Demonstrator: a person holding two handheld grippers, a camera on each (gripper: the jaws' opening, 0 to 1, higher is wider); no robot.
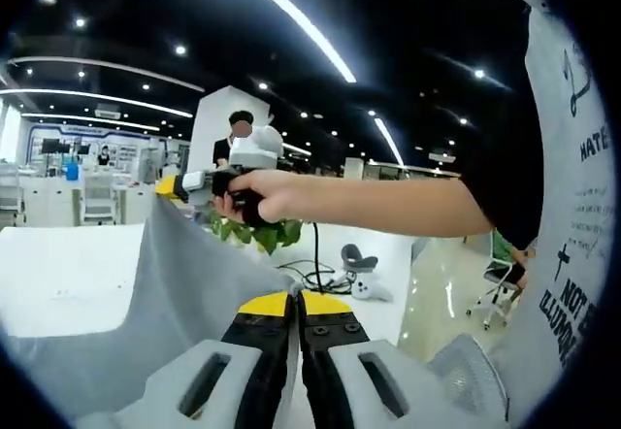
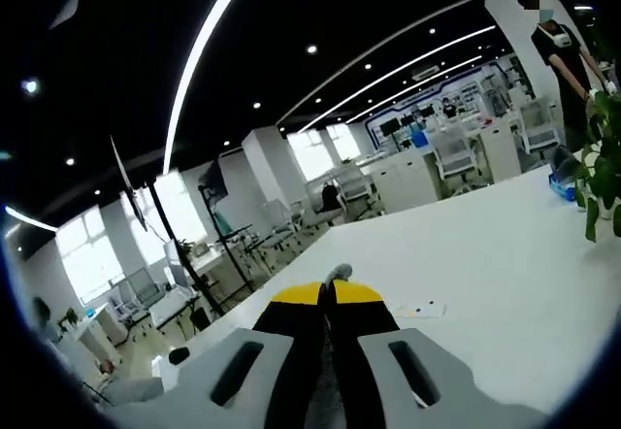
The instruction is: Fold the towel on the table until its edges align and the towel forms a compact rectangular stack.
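The grey towel [image 1: 184, 293] hangs lifted above the white surface [image 1: 68, 279], stretched between both tools: the left hand-held gripper [image 1: 294, 302] pinches one edge, the right hand-held gripper [image 2: 330, 291] clamps another toward eleven o'clock, beside a green plant [image 1: 257, 232].

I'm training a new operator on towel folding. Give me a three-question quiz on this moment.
1. True or false: the left claw is shut on the grey towel.
2. In the left gripper view, the towel's far corner is held by: A) the right claw B) a bare hand C) nothing.
3. Fill in: the towel is lifted above the white ____.

Key: 1 true; 2 A; 3 table.
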